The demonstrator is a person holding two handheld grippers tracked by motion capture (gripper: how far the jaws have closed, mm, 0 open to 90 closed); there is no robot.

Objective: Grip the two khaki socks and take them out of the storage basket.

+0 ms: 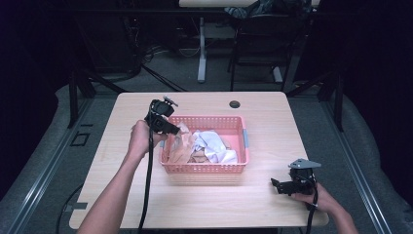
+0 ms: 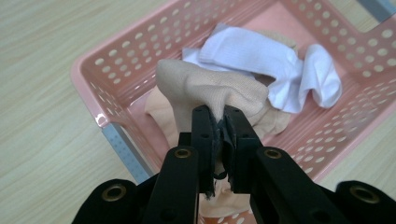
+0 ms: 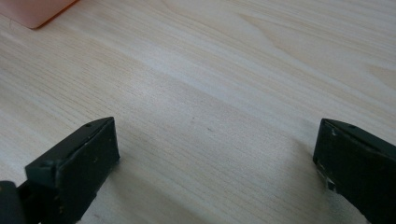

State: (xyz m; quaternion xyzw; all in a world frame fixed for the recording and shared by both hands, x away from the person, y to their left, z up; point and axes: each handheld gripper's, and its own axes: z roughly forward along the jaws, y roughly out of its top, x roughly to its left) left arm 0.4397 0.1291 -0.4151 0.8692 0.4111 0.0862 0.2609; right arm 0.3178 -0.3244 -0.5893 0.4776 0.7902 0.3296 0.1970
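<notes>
While the left gripper pinches a fold of the beige sock, its jaws clamped tight on the cloth, the sock hangs over the pink basket at that basket's nine o'clock end. White socks lie inside toward three o'clock. The right gripper rests on the table at five o'clock, jaws spread wide with nothing between them

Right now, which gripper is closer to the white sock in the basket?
Left. The left gripper pinches the beige sock beside the white sock; the right gripper rests on the table, outside the basket.
</notes>
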